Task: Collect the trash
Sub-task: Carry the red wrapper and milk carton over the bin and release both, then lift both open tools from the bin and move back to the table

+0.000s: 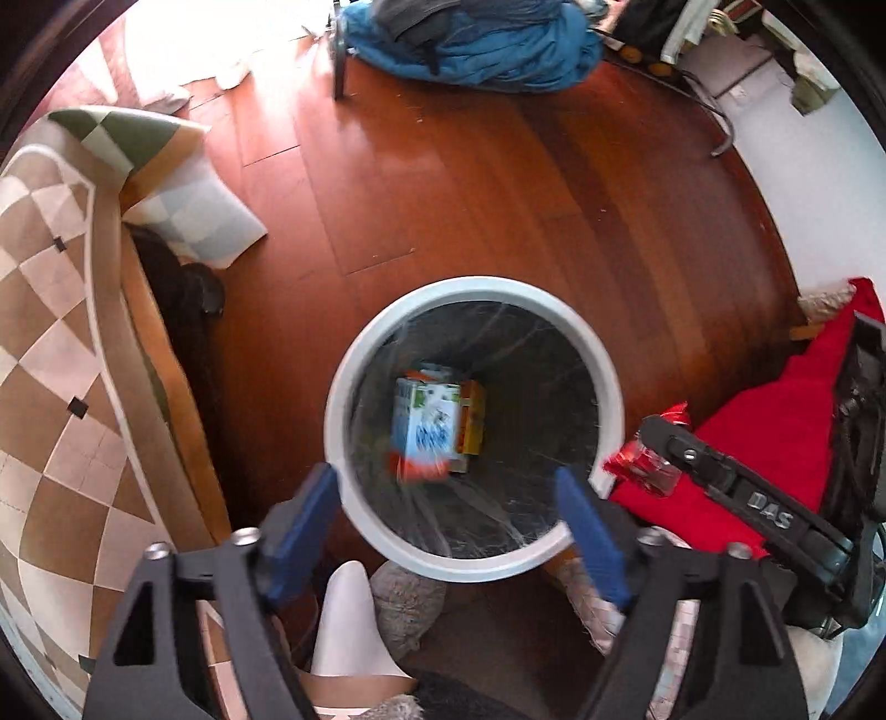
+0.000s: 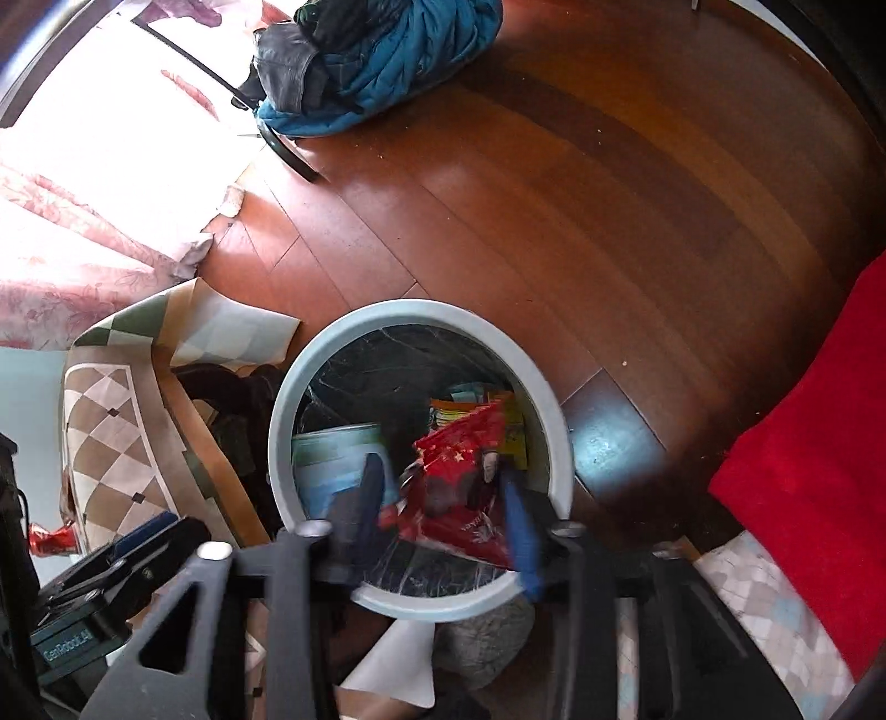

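A round pale-grey trash bin [image 1: 476, 565] with a black liner stands on the wooden floor; it also shows in the right wrist view [image 2: 288, 399]. Inside it a blurred blue-white carton [image 1: 426, 421] lies over orange packaging. My left gripper [image 1: 448, 531] is open and empty above the bin's near rim. My right gripper [image 2: 443, 493] holds a red crinkly wrapper [image 2: 459, 476] between its fingers over the bin's mouth; the wrapper also shows in the left wrist view [image 1: 642, 459]. A carton [image 2: 338, 465] and yellow-orange packets [image 2: 470, 410] lie in the bin.
A checkered mat [image 1: 61, 343] and cushion [image 1: 183, 183] lie left of the bin. A red cloth [image 1: 775, 432] lies to the right. A blue jacket [image 1: 470, 39] is heaped at the back by a chair leg [image 1: 339, 66]. A red can [image 2: 50, 537] lies at the far left.
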### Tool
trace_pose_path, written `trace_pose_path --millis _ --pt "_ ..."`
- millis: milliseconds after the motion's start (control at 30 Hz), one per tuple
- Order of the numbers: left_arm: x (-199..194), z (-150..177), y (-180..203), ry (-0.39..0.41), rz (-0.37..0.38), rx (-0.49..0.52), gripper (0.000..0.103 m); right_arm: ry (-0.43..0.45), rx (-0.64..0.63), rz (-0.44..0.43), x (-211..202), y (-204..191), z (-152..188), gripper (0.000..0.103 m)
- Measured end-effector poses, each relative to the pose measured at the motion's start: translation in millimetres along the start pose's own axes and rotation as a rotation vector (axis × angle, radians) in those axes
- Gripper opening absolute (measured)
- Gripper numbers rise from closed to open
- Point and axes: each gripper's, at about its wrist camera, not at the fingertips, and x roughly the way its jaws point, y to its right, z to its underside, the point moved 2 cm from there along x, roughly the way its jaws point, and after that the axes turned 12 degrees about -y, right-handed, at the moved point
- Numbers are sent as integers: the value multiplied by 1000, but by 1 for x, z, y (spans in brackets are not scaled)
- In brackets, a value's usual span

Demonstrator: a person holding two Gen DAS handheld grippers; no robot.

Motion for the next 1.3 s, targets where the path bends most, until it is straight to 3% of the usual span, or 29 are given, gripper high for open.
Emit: trace_pose_path --millis 33,100,167,233,333,567,900,1300 --pt "1 1 -3 3 -21 -7 95 2 5 -1 2 2 0 68" --pt "2 2 -8 8 -47 -15 95 4 15 -4 4 4 2 76" --pt "1 4 -11 20 -79 -15 96 0 16 9 5 6 6 95" --pt "-1 9 -11 39 -118 -5 97 -5 6 25 4 4 12 103" --pt "-3 17 -9 57 -182 15 98 -9 -18 92 2 0 23 103" --pt "-14 33 -4 90 -225 30 98 2 -70 179 -12 -12 46 103" --pt "-57 55 7 165 -236 37 98 52 -106 207 -56 -26 68 103" --pt "-112 104 10 257 -213 45 99 161 -149 206 -129 -49 115 103"
